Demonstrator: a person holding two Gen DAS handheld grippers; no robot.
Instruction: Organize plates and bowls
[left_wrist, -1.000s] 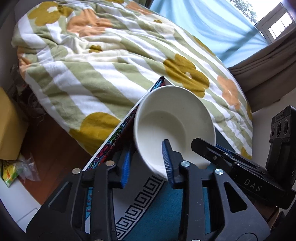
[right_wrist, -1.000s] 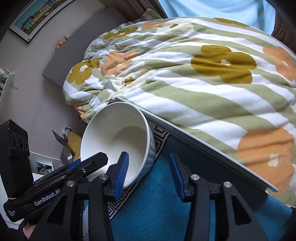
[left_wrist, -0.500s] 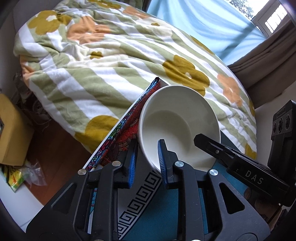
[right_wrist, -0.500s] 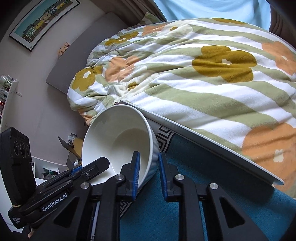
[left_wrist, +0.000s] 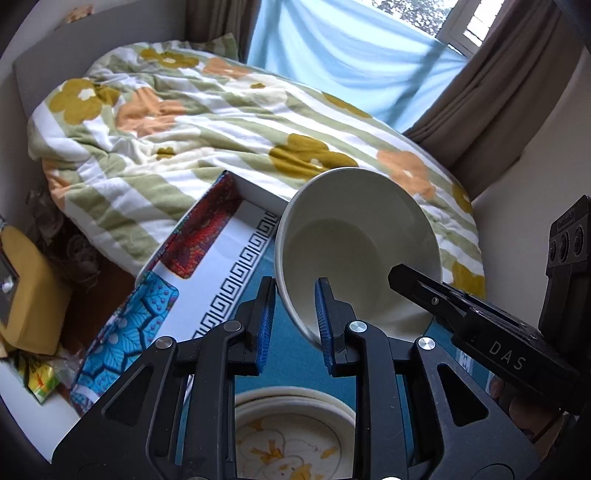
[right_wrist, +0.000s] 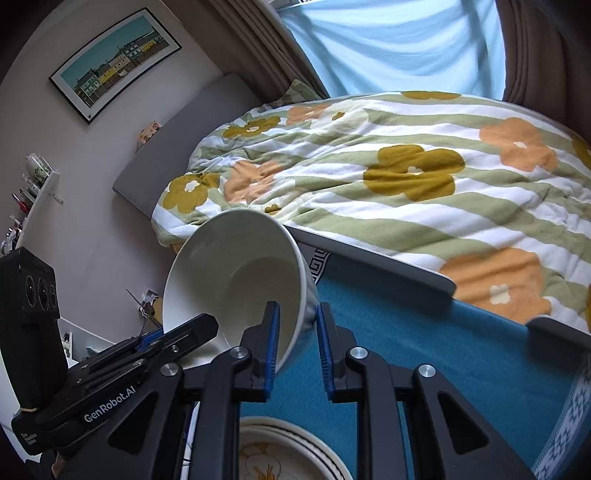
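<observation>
**White bowl gripped from both sides above the teal surface**

The left gripper (left_wrist: 293, 326) is clamping its blue-padded fingers (left_wrist: 266, 325) on the near rim of a white bowl (left_wrist: 354, 243), one finger outside the wall and one inside. The bowl is smooth, glazed and round, its outer wall faintly ribbed; it is tilting steeply with its opening toward the cameras, and it is holding nothing. In the left wrist view it is sitting at about 1 o'clock from the fingertips. At 6 o'clock, under the grippers, a stack of cream plates (left_wrist: 291, 428) with a yellow flower print is lying on the teal surface (left_wrist: 258, 380), which is edged with a black-and-white key pattern. At 9 o'clock a box (left_wrist: 192, 266) with bright patterned panels is standing open.

The right gripper (right_wrist: 297, 343) is pinching the opposite part of the same rim, again with one finger inside and one outside, the bowl at about 11 o'clock from its tips. Beyond the surface, at 12 to 2 o'clock, a soft rumpled duvet (right_wrist: 406, 184) with green stripes and mustard and orange flowers is covering the bed.
</observation>
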